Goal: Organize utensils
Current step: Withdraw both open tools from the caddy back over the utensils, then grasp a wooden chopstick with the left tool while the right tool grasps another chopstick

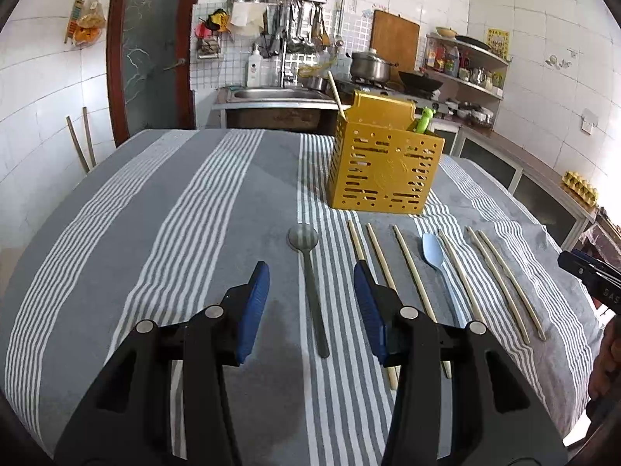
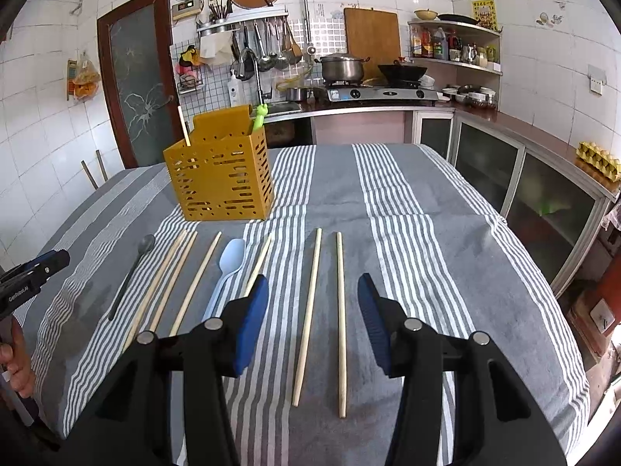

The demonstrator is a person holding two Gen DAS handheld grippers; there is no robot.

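Note:
A yellow slotted utensil holder stands on the striped tablecloth, holding one chopstick and a green utensil. In front of it lie a dark metal spoon, a light blue spoon and several wooden chopsticks. My left gripper is open above the dark spoon's handle. My right gripper is open above the two rightmost chopsticks. Each gripper also shows at the edge of the other's view.
The table is covered with a grey-and-white striped cloth. Behind it are a sink, a stove with a pot and a wok, and a cabinet counter on the right.

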